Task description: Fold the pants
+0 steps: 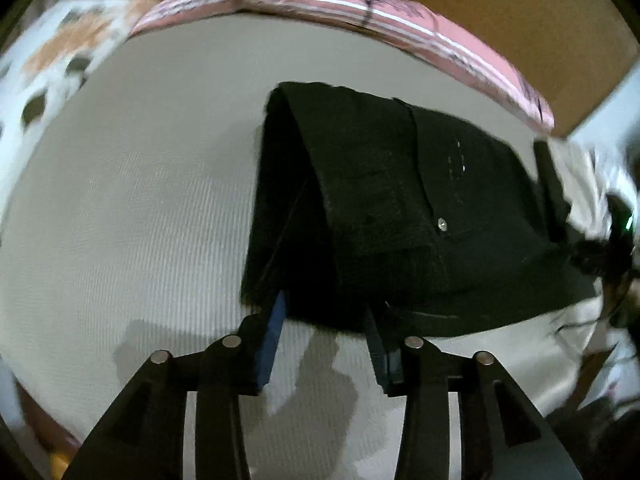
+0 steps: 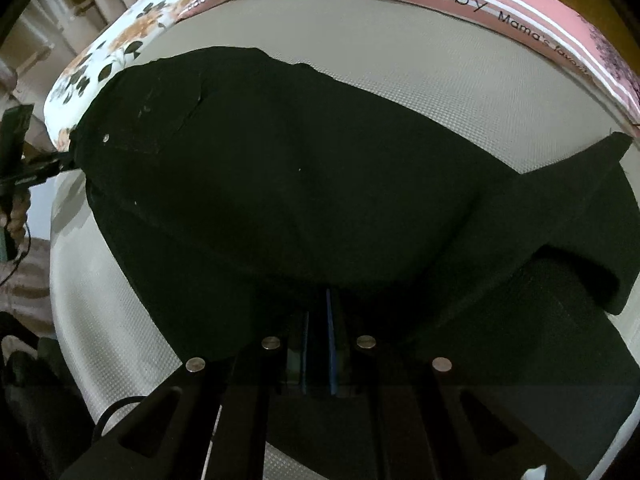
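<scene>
The right gripper (image 2: 318,344) has its fingers (image 2: 329,340) drawn nearly together, with black cloth lying over and between them, so they look clenched on the pants (image 2: 304,184). From that grip the cloth rises and spreads away to the far left, where a small metal stud shows near the waist end, while a narrower part trails off to the right and doubles over on itself. Holding it near the middle of one long edge seems meant to keep the layers stacked while the fabric is carried over.

The left gripper (image 1: 324,320) has its fingers (image 1: 274,340) spread wide, the blue pad of one just under the edge of the pants (image 1: 400,216). The tips are hidden by the cloth, so whether they pinch anything is hard to say; they look released. In this view the pants form a raised flap, its folded edge lifted like a tent.

All this lies on a bed, on a pale ribbed mattress (image 1: 140,208). A pink striped pillow (image 2: 532,12) with printed words sits along the far edge, and a flowered pillow (image 2: 116,52) lies beside it. The fold looks partly done, with a further fold likely needed.
</scene>
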`<state>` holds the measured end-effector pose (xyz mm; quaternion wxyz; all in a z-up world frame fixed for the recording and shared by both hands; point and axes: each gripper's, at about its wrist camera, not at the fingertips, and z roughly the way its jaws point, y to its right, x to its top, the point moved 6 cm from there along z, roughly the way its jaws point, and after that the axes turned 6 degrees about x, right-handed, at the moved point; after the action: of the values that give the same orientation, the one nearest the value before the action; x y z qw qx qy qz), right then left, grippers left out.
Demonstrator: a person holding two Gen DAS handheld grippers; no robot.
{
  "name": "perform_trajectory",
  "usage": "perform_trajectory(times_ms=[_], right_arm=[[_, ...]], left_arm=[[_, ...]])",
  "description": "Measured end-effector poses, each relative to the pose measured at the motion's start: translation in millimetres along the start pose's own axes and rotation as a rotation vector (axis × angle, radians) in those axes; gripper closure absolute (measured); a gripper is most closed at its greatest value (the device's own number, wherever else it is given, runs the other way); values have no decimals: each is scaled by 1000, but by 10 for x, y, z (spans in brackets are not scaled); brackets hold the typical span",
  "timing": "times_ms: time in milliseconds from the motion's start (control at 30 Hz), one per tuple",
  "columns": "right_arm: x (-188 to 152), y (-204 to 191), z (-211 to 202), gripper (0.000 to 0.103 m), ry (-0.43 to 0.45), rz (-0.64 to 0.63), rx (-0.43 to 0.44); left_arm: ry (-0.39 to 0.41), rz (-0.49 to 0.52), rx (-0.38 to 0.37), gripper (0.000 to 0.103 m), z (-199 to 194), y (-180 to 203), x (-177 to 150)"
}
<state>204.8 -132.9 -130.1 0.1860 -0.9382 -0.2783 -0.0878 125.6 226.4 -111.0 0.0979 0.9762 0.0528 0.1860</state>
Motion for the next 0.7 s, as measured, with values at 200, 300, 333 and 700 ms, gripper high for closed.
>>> perform_trajectory(times_ms=[200,300,333,700], right_arm=[[22,96,3,97,13,15,8],[46,102,-6,97,17,18,16],[54,99,-6,97,19,15,15],[-11,79,-99,97,57,11,-15]], left_arm=[[-14,-221,-191,62,-36,98,-130],[-17,-307,-248,62,43,154,-83],[-14,-356,-267,62,66,148,-53],[70,-476,-242,83,34,62,186]])
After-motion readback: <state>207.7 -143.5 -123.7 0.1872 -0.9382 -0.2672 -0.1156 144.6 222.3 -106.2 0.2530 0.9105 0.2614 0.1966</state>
